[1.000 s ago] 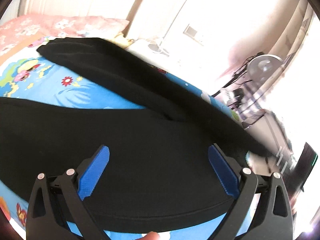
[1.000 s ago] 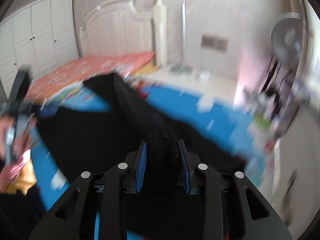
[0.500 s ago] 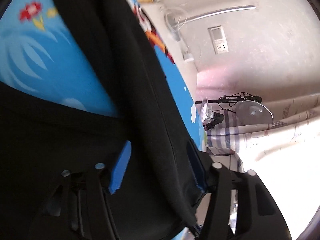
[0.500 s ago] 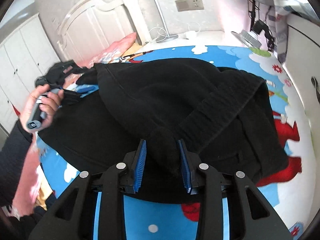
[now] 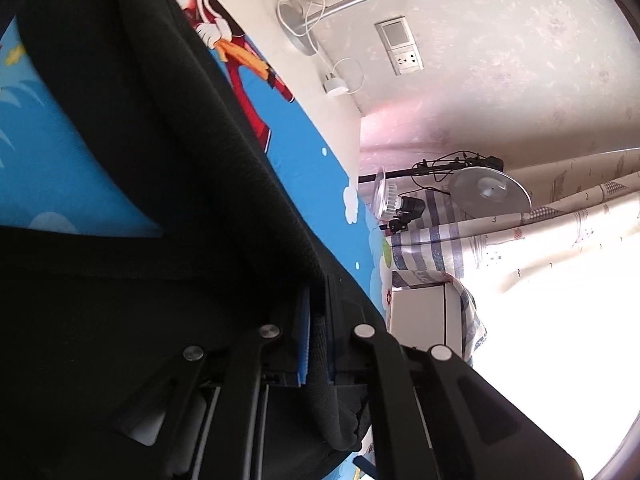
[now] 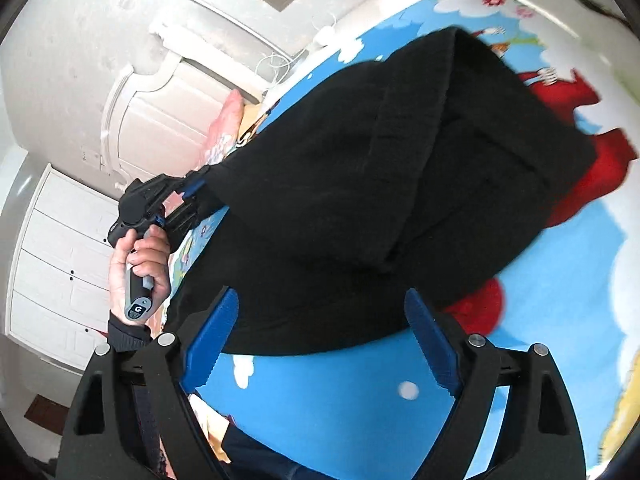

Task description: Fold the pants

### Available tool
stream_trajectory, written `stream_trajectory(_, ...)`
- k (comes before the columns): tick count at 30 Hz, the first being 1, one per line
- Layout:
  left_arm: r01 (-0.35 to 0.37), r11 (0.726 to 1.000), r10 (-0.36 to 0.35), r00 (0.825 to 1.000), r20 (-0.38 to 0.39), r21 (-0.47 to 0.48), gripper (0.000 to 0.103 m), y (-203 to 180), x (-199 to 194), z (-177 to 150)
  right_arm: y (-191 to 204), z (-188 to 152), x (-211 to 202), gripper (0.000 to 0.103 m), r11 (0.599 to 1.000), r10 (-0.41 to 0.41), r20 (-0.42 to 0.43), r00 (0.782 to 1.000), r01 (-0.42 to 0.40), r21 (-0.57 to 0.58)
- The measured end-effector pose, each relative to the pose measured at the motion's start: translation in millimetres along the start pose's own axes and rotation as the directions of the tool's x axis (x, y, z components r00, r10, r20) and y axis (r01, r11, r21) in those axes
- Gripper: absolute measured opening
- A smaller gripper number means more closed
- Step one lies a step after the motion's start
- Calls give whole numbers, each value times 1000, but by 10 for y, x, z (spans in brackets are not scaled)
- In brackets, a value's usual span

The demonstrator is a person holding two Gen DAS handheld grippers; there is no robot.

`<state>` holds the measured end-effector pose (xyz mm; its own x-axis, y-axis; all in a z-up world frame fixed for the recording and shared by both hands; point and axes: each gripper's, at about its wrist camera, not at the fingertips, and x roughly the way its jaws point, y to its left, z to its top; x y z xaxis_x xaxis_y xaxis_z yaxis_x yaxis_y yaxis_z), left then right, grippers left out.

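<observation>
Left wrist view: the left gripper [image 5: 316, 336] is clamped on a thick ribbed edge of the black pants [image 5: 140, 160], the fabric pinched between its blue pads and spilling toward 6 o'clock. The pants fill the frame from 9 to 12 o'clock and hide most of the blue cartoon-print bed sheet [image 5: 304, 152]. At 1 o'clock a wall socket [image 5: 405, 50] sits on the wall above a white charger [image 5: 335, 87] and its cable; at 3 o'clock a round fan [image 5: 490, 196] stands before striped and patterned curtains [image 5: 560, 224].

In the right wrist view, the right gripper [image 6: 320, 340] is spread wide and holds nothing, its blue fingers [image 6: 214, 332] just short of the near hem. The pants lie in a folded heap on the sheet, covering the centre up to 1 o'clock. At 9 o'clock a hand [image 6: 138, 264] holds the left gripper's handle at the garment's far edge, with white wardrobe doors [image 6: 52, 268] behind.
</observation>
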<state>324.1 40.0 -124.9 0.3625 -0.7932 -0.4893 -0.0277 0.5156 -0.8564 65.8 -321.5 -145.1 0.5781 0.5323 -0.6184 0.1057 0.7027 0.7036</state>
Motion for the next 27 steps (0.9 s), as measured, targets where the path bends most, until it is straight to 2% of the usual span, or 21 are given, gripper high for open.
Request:
stream_trajectory(4, -2, 1000, 2, 1000, 0, 10, 6, -7, -34, -16, -45, 91, 177, 80, 998, -35, 11, 999, 34, 50)
stream_trajectory(11, 3, 1000, -3, 1000, 3, 22, 6, -31, -48, -1, -176, 175, 279, 78, 980, 38, 4, 999, -38, 195)
stream_trajectory(13, 3, 1000, -3, 1000, 5, 29, 6, -56, -50, 1, -229, 178, 268, 68, 969, 38, 26, 999, -43, 242)
stream_trajectory(15, 1, 999, -1, 1000, 6, 37, 6, -73, -68, -1, -293, 185, 264, 56, 966, 3, 52, 999, -16, 259)
stream_trajectory(16, 0, 999, 0, 1000, 7, 42, 6, -72, -85, -7, -307, 193, 273, 48, 967, -20, 66, 998, 3, 254)
stream_trajectory(20, -2, 998, 2, 1000, 10, 59, 5, -77, -138, -23, -294, 171, 235, 33, 974, -72, 92, 993, 50, 222)
stream_trajectory(22, -13, 998, 12, 1000, 11, 66, 5, -59, -168, -36, -285, 192, 204, 21, 974, -90, 110, 990, 64, 219)
stream_trajectory(25, -46, 993, 43, 999, 30, 105, 4, -100, -294, -109, -170, 275, 25, 16, 982, -104, 173, 979, 73, 177)
stream_trajectory(27, -45, 991, 38, 998, 58, 126, 3, -180, -476, -250, -34, 319, -162, 16, 988, -107, 217, 970, 79, 131)
